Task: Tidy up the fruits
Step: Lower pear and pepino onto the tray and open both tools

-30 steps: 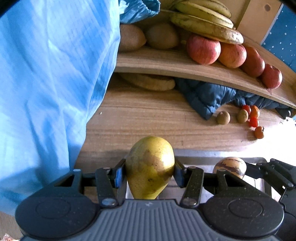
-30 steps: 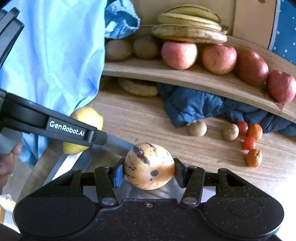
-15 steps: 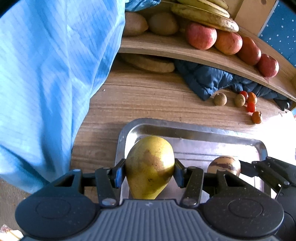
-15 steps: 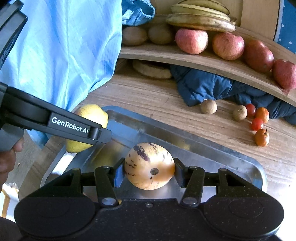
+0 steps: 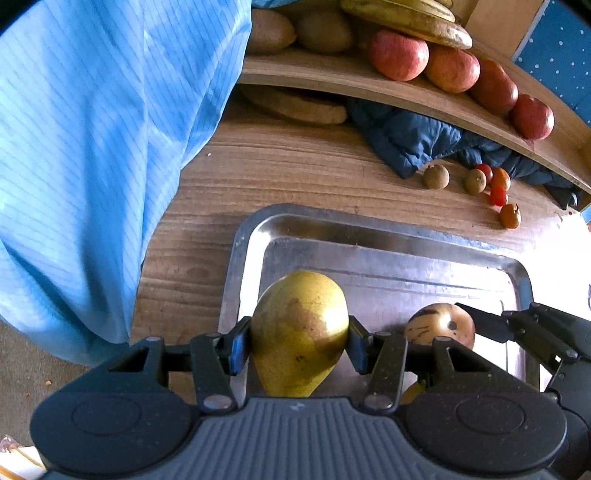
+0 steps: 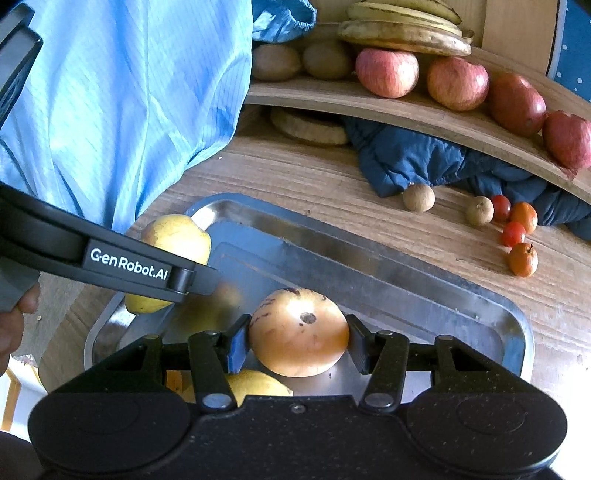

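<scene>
My left gripper (image 5: 299,347) is shut on a yellow-green pear (image 5: 299,328) and holds it over the left end of a steel tray (image 5: 388,236). My right gripper (image 6: 298,343) is shut on a round tan fruit with purple streaks (image 6: 298,328) over the same tray (image 6: 369,266). The pear also shows in the right wrist view (image 6: 177,236), and the streaked fruit in the left wrist view (image 5: 439,325). Another yellow fruit (image 6: 255,384) lies in the tray below the right gripper.
A curved wooden shelf (image 6: 406,107) holds apples (image 6: 386,72), kiwis (image 6: 327,59) and bananas (image 6: 402,33). Small brown and orange-red fruits (image 6: 509,229) lie on the wooden table beside a dark blue cloth (image 6: 424,155). A person's light blue garment (image 6: 122,103) hangs at left.
Both grippers have drawn back and up with their fruits, so the tray has come fully into view beneath them. Both grips are unchanged.
</scene>
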Available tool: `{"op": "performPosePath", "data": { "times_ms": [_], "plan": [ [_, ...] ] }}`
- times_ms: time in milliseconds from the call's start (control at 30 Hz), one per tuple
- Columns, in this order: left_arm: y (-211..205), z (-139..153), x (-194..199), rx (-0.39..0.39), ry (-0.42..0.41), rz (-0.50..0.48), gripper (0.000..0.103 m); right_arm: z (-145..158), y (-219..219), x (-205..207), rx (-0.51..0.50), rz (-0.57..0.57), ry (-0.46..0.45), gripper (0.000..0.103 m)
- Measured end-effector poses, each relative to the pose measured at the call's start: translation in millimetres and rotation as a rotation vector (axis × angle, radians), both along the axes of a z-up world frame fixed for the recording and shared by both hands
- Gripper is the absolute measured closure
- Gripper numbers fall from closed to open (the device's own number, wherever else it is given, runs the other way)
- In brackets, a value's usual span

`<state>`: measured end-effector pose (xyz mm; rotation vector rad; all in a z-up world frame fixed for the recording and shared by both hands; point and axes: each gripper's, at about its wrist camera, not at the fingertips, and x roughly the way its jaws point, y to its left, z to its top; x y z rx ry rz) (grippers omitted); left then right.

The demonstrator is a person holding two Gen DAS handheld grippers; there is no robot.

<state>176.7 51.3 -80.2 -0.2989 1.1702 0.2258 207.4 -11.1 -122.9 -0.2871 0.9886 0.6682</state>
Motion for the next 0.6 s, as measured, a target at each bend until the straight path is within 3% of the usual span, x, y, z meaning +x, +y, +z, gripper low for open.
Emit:
{"op": "performPosePath", "data": {
  "times_ms": [333,600],
  "plan": [
    [-5.7,1.3,-6.7,0.003,0.007,0.004,0.045,2.3,-4.2,-4.5,0.006,0.005,-0.008,0.047],
    [-12.6,8.0,-13.5,0.022,-0.017,0.015,0.044,6.6,-12.3,-9.1,0.018,0.010,-0.018,0.041]
  ]
}}
